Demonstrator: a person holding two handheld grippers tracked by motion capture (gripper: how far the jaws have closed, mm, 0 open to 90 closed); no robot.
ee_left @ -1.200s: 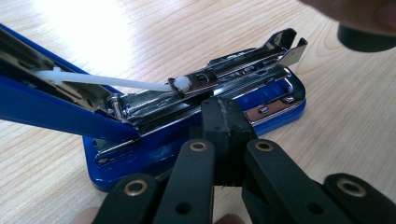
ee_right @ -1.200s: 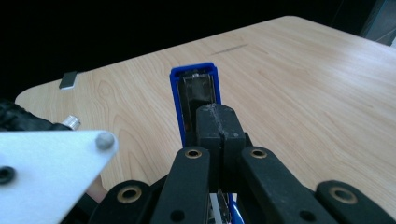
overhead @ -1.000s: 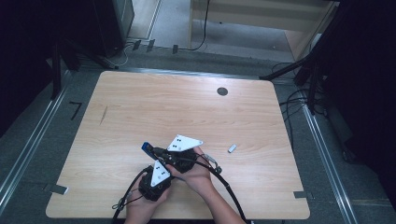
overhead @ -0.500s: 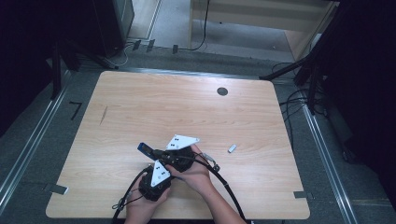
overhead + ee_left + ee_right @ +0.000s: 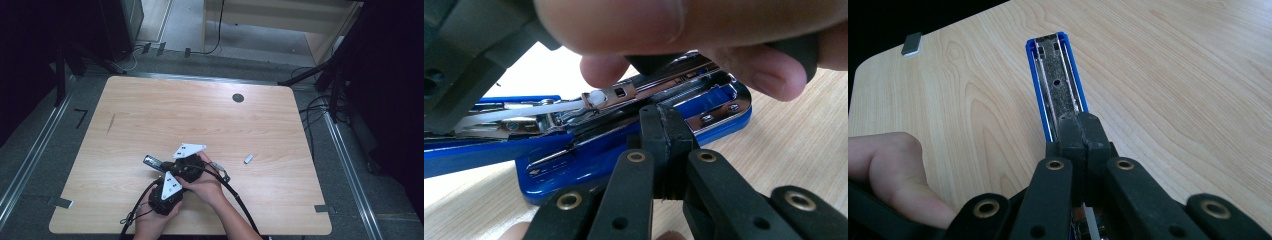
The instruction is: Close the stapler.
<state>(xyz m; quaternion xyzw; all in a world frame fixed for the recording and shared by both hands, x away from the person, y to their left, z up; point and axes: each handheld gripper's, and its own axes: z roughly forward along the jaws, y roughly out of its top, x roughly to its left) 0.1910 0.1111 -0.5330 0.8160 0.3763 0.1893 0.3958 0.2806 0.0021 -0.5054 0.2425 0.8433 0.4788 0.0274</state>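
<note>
On the light wooden table (image 5: 200, 115), near its front edge, lies one blue stapler (image 5: 624, 150), swung open with its metal staple channel bare. The left gripper (image 5: 665, 131) clamps its base; the right gripper (image 5: 1082, 129) pinches the raised arm.

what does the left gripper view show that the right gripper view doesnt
Left gripper view alone: the blue stapler seen from the side, opened up, with its metal staple channel and white pusher exposed, and fingers close over it.

Right gripper view alone: the stapler's top arm seen lengthwise, its inner side facing up, a small grey piece by the table's corner, and one finger at the left.

Both: blue stapler, closed black jaws gripping it, light wooden table.
</note>
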